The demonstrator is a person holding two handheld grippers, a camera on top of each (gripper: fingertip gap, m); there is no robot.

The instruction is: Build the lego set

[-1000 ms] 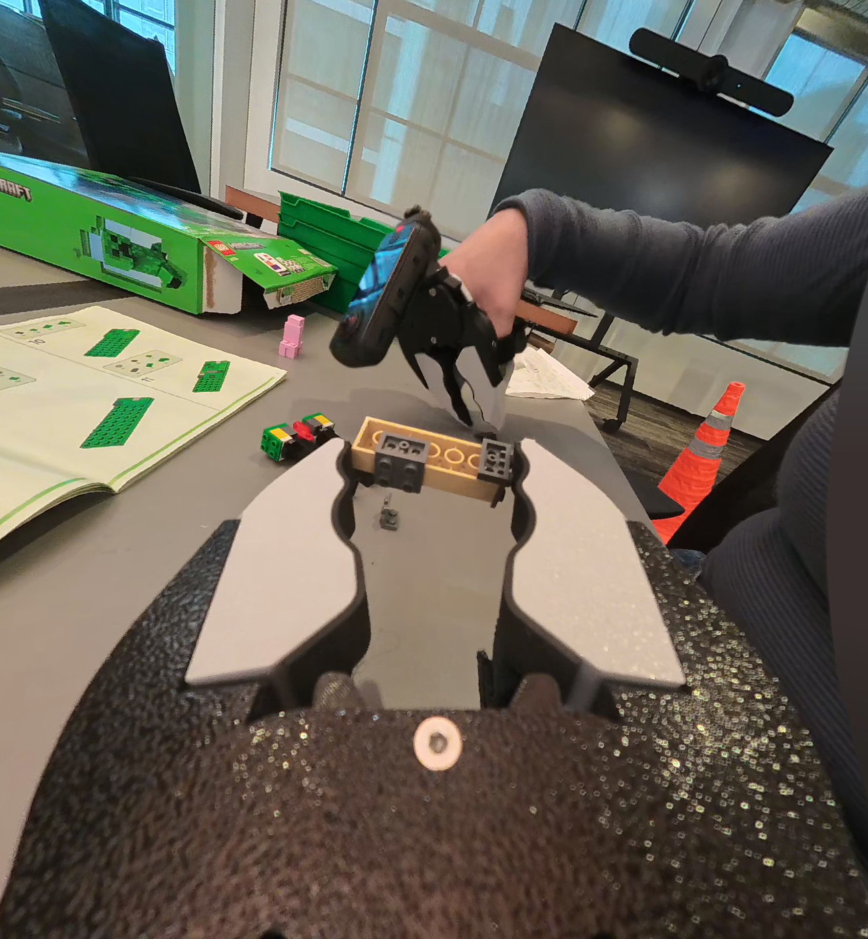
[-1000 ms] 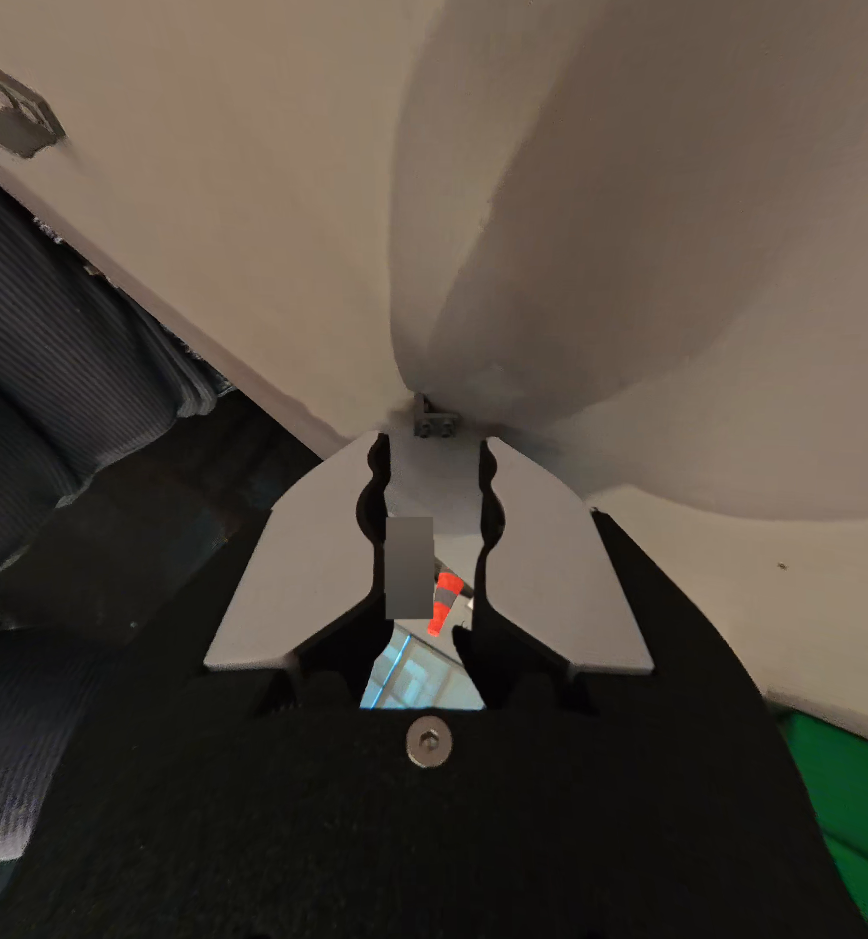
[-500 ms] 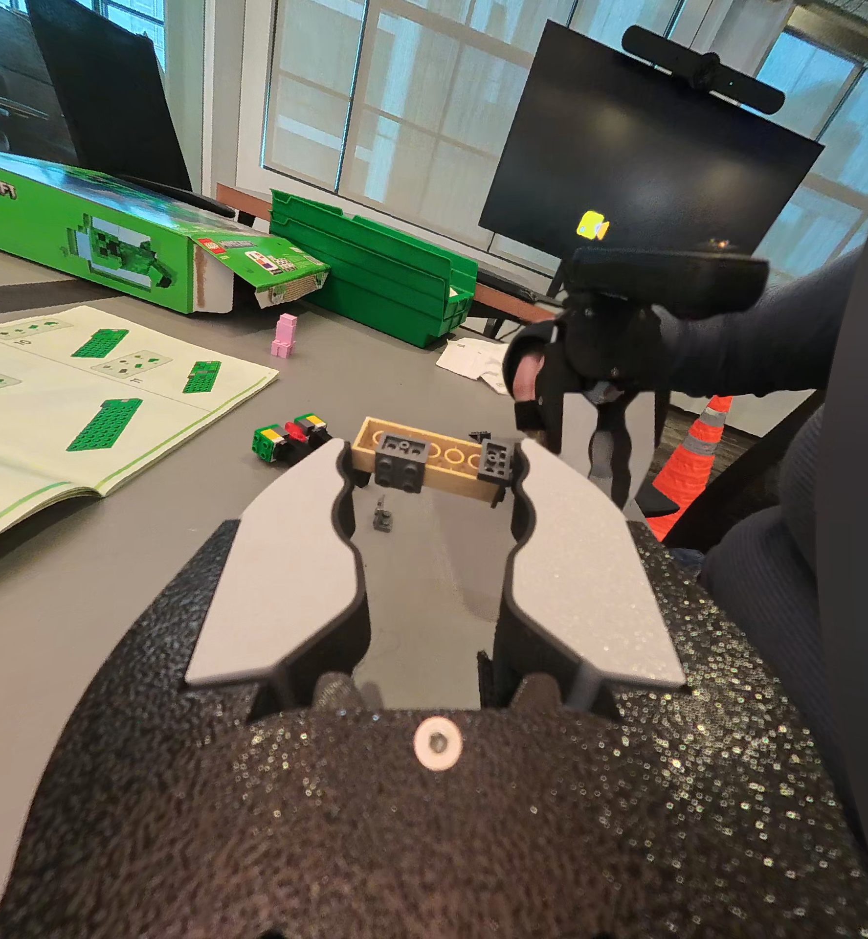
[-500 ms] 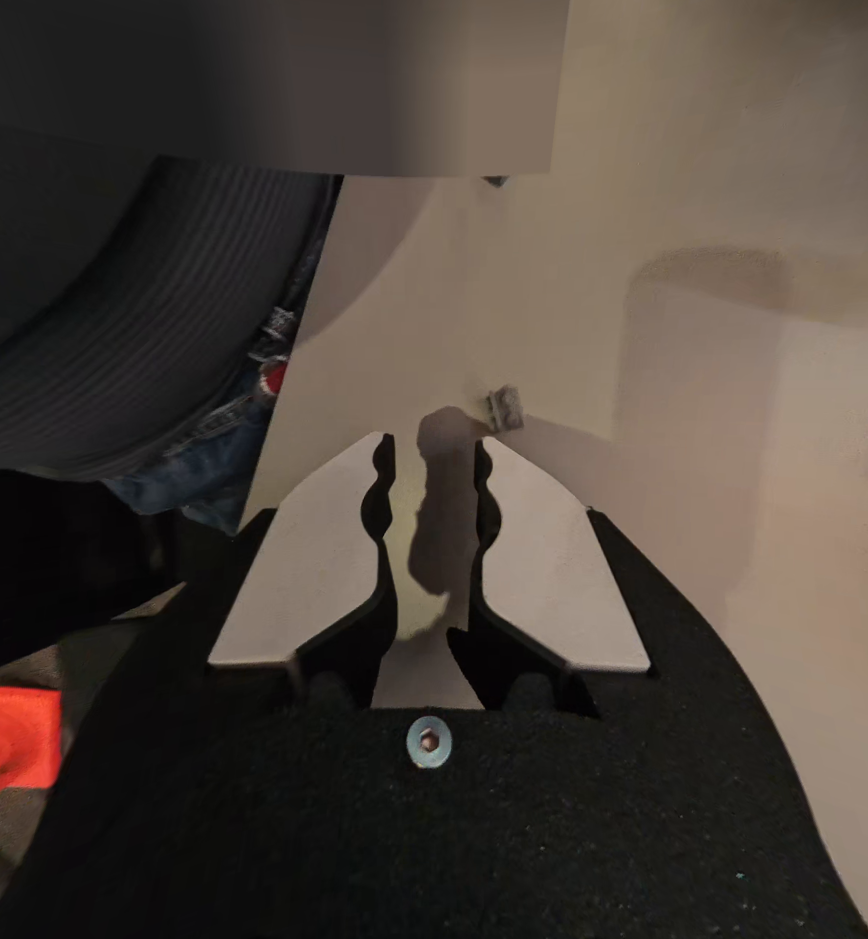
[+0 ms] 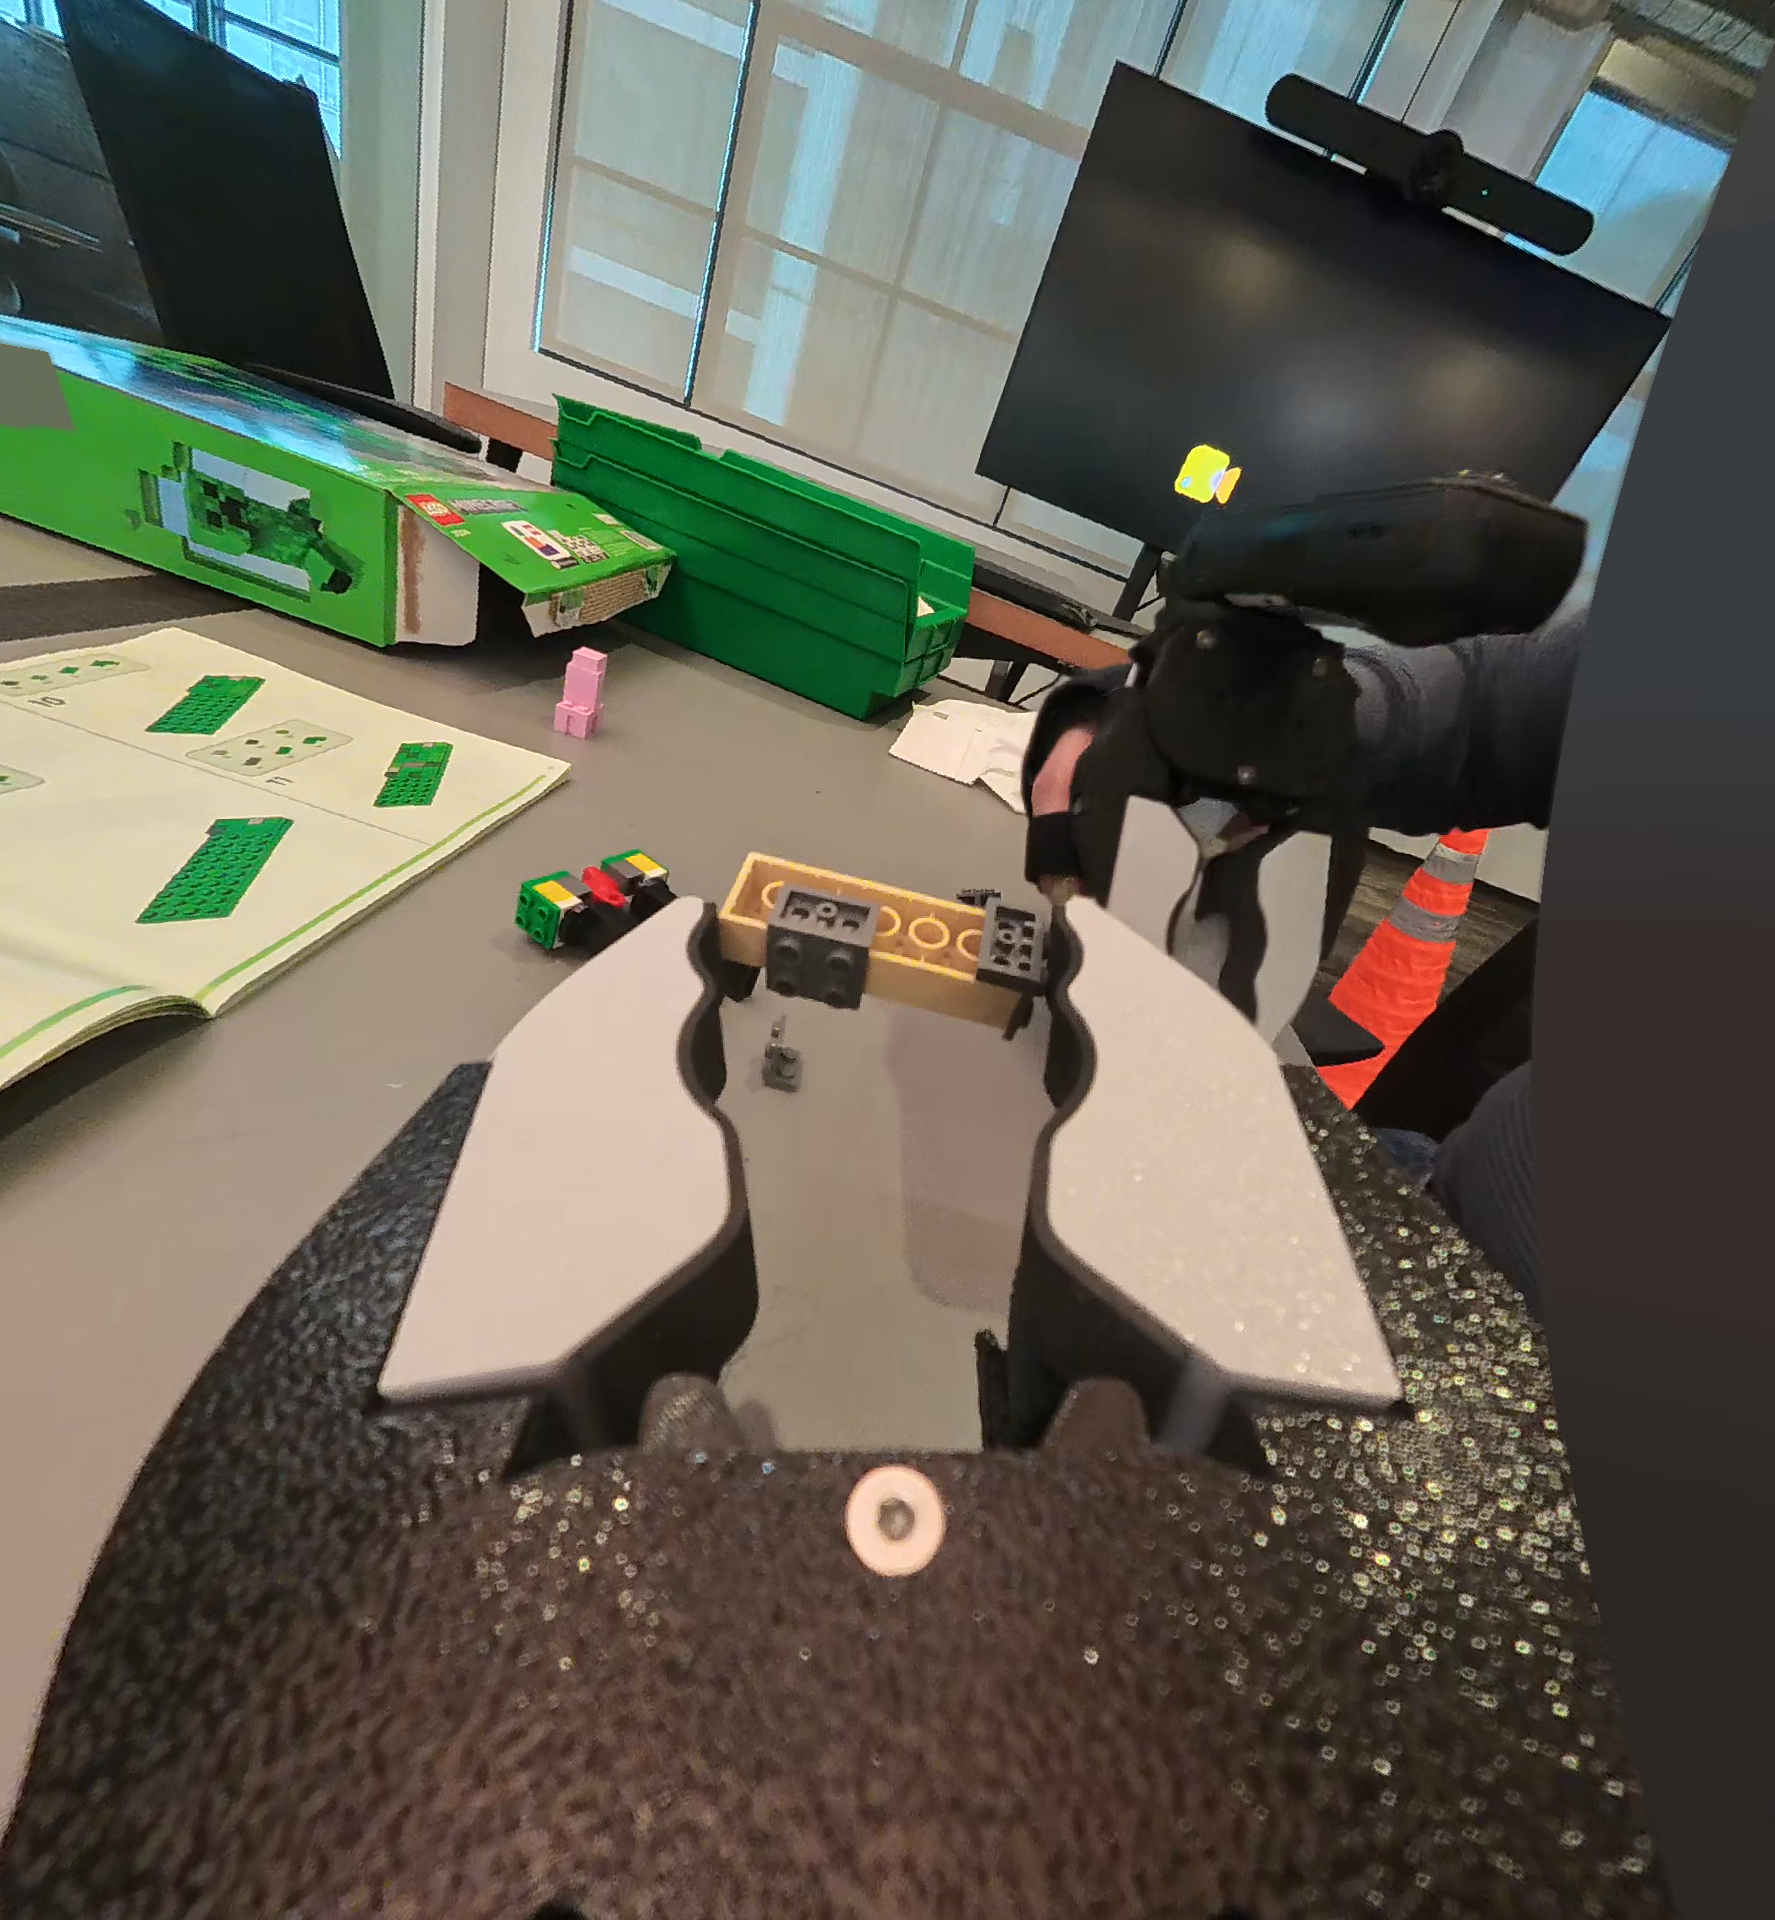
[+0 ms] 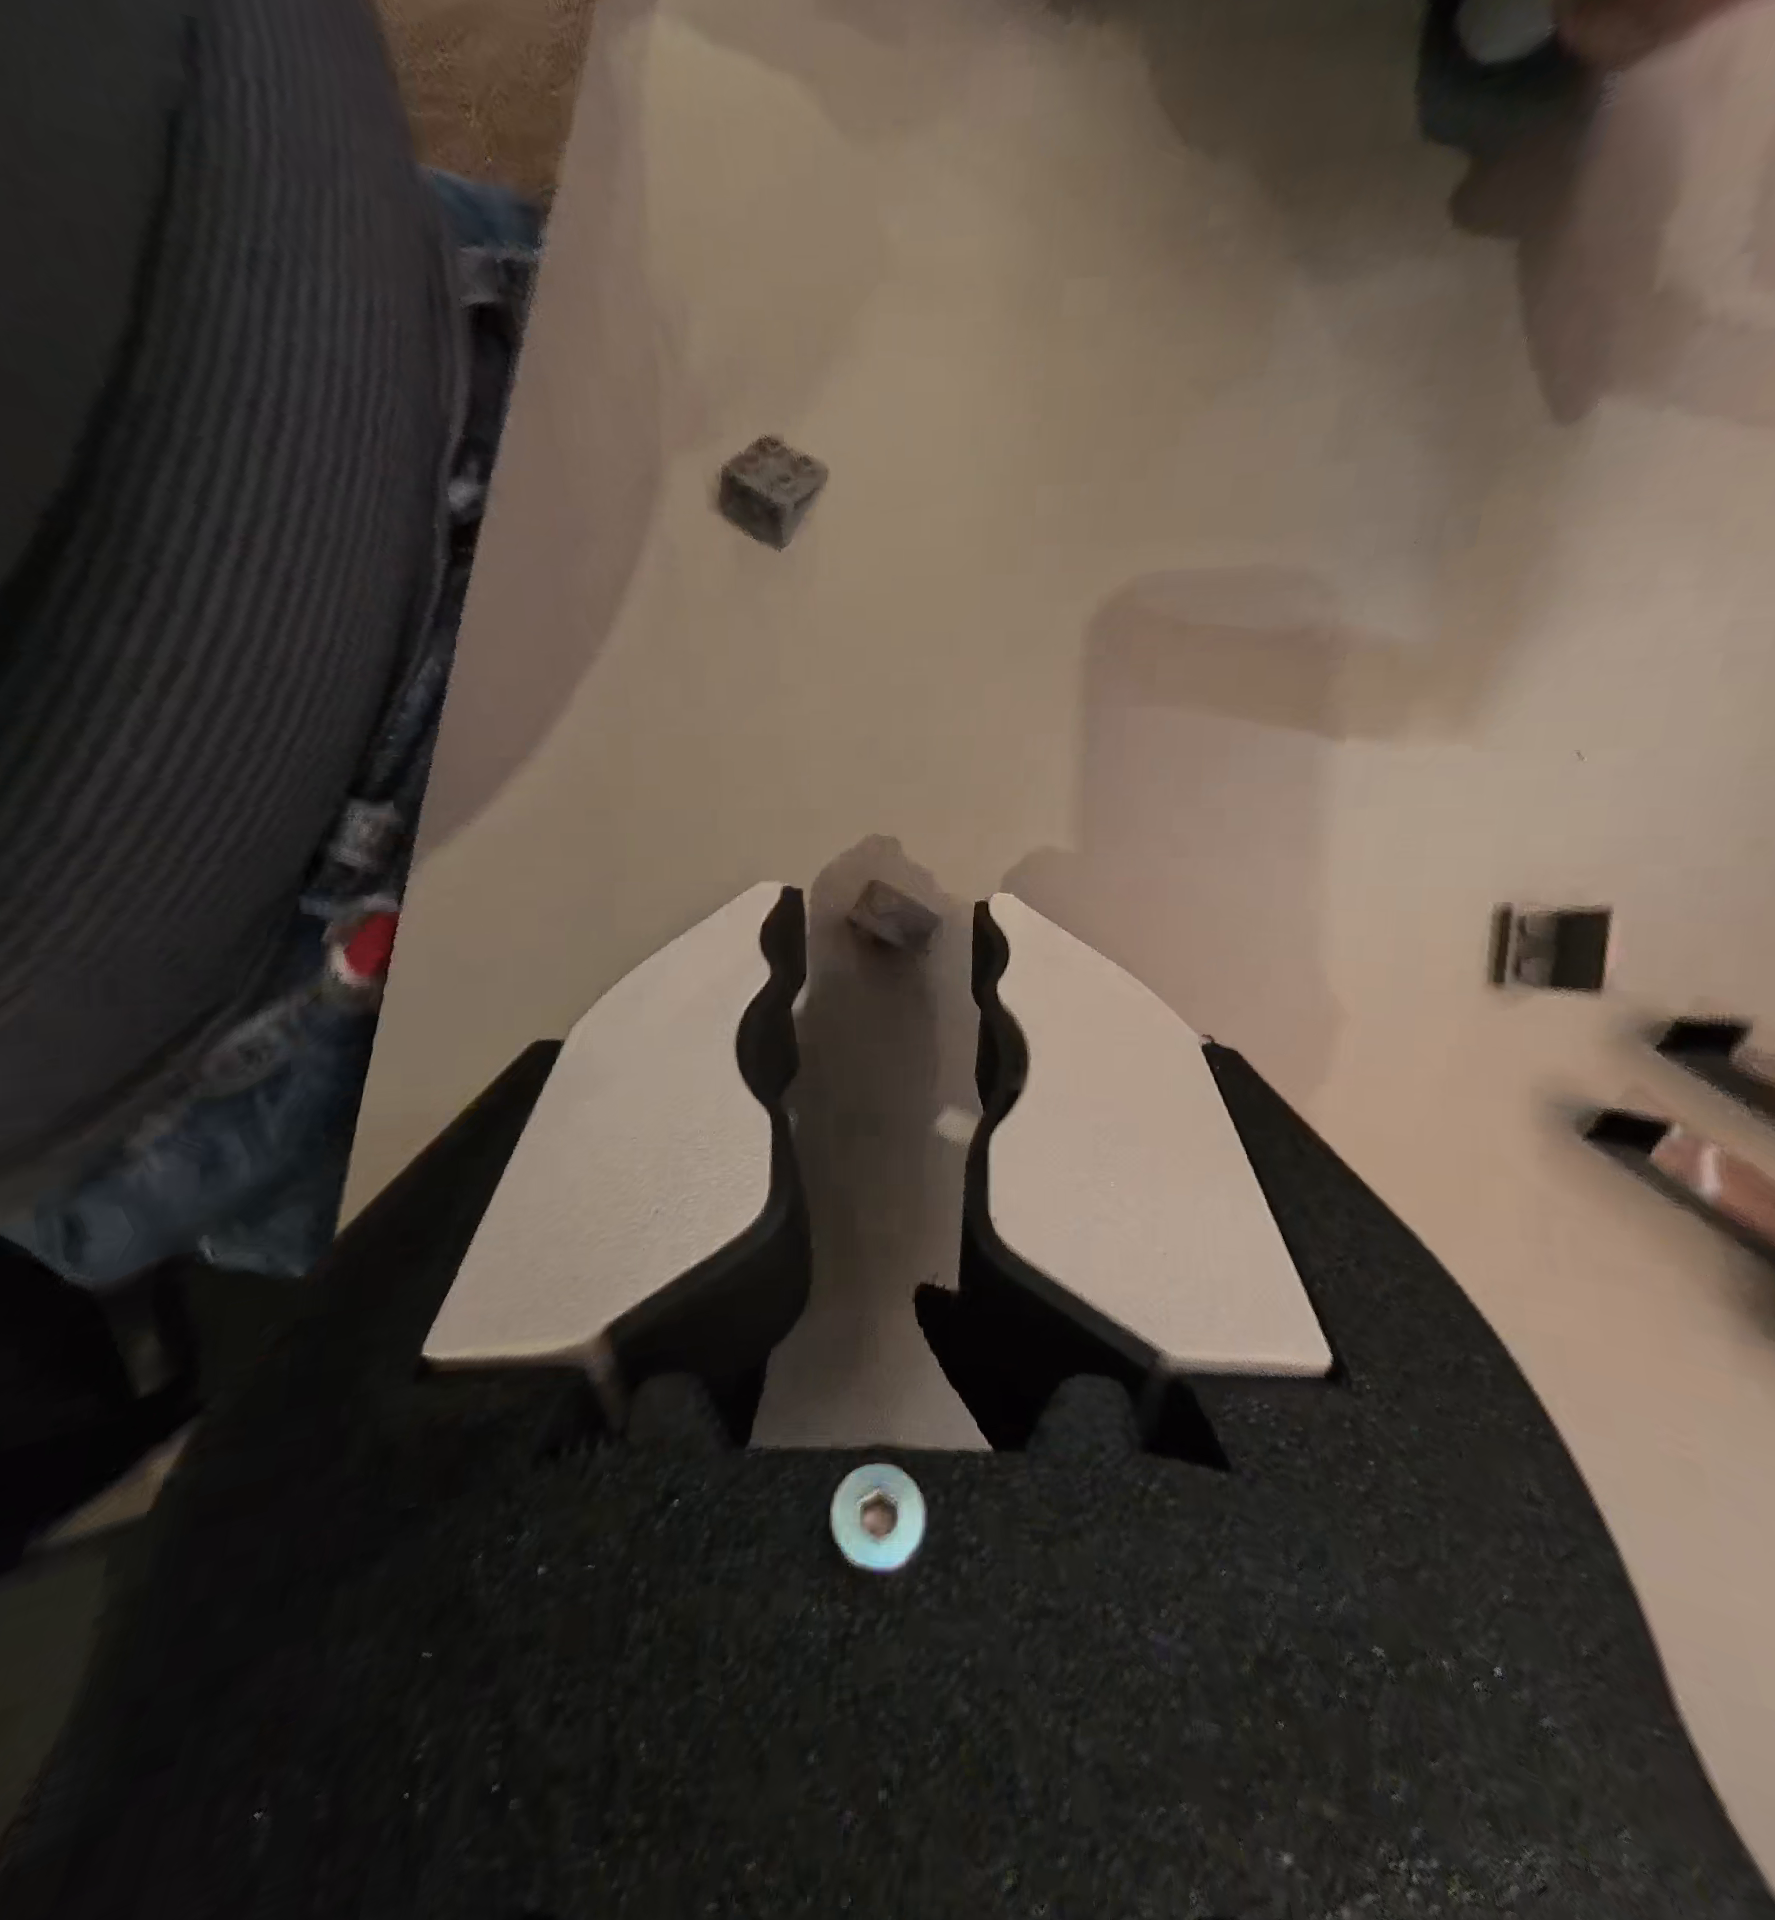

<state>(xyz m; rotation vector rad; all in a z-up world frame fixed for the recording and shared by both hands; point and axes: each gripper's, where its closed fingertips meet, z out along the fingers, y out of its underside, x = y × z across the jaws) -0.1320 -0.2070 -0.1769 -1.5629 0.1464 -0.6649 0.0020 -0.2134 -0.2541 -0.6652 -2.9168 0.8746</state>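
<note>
Since the earlier frames the right gripper has swung from beside the held piece down toward the grey table; its fingers stand apart, grasping nothing, a small grey piece lying between the tips. A second grey brick lies farther off. The left gripper remains clenched on the tan brick, which carries two dark grey bricks, held above the table. An open instruction booklet lies to the left.
</note>
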